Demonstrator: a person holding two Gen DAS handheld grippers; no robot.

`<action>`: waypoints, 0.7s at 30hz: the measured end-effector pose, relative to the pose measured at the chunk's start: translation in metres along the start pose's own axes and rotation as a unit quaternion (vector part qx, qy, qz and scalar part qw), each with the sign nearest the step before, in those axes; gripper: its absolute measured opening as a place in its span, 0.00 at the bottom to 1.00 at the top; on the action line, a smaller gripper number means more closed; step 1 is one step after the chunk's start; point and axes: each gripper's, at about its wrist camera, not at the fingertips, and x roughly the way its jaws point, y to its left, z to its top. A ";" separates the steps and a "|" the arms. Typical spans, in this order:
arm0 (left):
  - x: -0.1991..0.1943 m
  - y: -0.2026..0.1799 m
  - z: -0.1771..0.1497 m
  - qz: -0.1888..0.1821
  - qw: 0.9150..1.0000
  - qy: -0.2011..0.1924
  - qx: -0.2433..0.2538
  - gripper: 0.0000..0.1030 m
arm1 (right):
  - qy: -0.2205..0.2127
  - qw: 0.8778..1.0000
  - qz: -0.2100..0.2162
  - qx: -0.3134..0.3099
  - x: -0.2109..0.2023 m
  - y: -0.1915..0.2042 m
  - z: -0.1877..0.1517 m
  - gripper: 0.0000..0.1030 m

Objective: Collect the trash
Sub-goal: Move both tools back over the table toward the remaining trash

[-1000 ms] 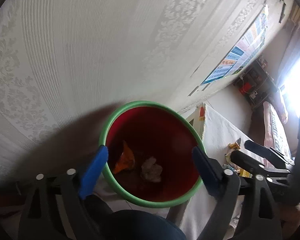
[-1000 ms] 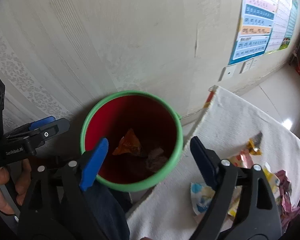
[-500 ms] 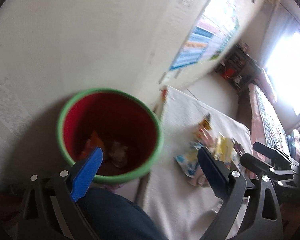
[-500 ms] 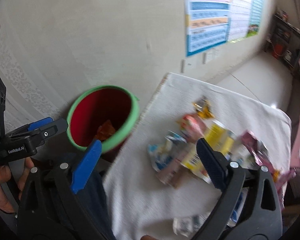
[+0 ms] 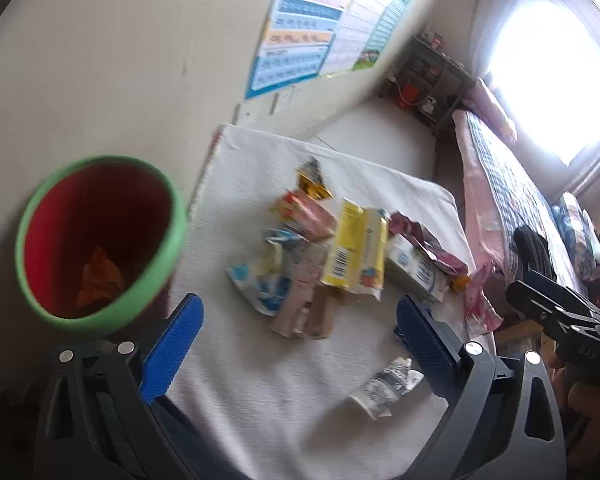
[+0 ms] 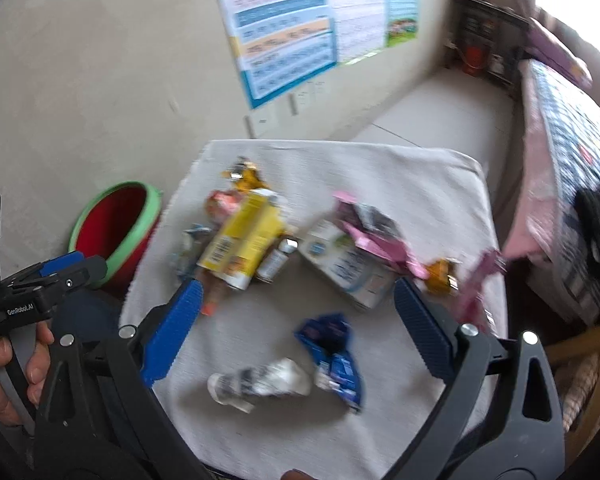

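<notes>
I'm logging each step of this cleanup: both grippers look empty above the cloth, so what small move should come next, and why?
Probably lower the right gripper onto the blue wrapper and close on it. Its jaws are open and empty, the wrapper lies loose on the white cloth just below them, and the red bin stands beside the cloth. The left gripper is open and empty too.

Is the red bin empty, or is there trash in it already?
Not empty. The left wrist view looks down into the red bin, and an orange wrapper lies at the bottom. Most of the inside is bare.
</notes>
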 end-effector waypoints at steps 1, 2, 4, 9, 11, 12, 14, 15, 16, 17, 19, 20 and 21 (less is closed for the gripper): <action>0.005 -0.008 -0.001 0.000 1.000 0.005 0.006 0.90 | 0.000 1.000 -0.003 0.006 -0.001 -0.008 -0.004 0.92; 0.007 -0.012 -0.003 -0.001 1.000 0.007 0.009 0.90 | 0.000 1.000 -0.007 0.013 -0.003 -0.020 -0.008 0.92; 0.013 -0.024 -0.004 -0.002 1.000 0.013 0.015 0.90 | 0.001 1.000 -0.013 0.025 -0.004 -0.036 -0.015 0.92; 0.025 -0.053 -0.002 -0.001 0.999 0.022 0.043 0.91 | 0.000 0.998 -0.031 0.052 -0.007 -0.073 -0.026 0.92; 0.030 -0.065 0.000 -0.002 0.998 0.024 0.054 0.90 | 0.001 0.997 -0.038 0.066 -0.007 -0.088 -0.028 0.92; 0.031 -0.070 0.002 -0.003 0.998 0.025 0.057 0.90 | 0.001 0.997 -0.042 0.072 -0.007 -0.095 -0.028 0.92; 0.035 -0.081 0.007 -0.006 0.997 0.026 0.066 0.90 | 0.003 0.995 -0.050 0.084 -0.007 -0.108 -0.030 0.92; 0.037 -0.085 0.008 -0.007 0.997 0.026 0.069 0.90 | 0.004 0.995 -0.052 0.090 -0.007 -0.115 -0.030 0.92; 0.040 -0.091 0.011 -0.007 0.997 0.027 0.074 0.90 | 0.004 0.994 -0.056 0.093 -0.007 -0.120 -0.032 0.92; 0.042 -0.094 0.012 -0.006 0.997 0.028 0.076 0.90 | 0.006 0.993 -0.060 0.097 -0.005 -0.127 -0.032 0.92; 0.050 -0.099 0.016 0.001 0.996 0.033 0.082 0.90 | 0.011 0.992 -0.066 0.107 -0.002 -0.140 -0.034 0.92; 0.054 -0.100 0.017 0.005 0.996 0.036 0.084 0.90 | 0.014 0.991 -0.067 0.113 0.001 -0.146 -0.034 0.92; 0.059 -0.102 0.019 0.008 0.996 0.039 0.085 0.90 | 0.019 0.991 -0.069 0.117 0.005 -0.150 -0.034 0.92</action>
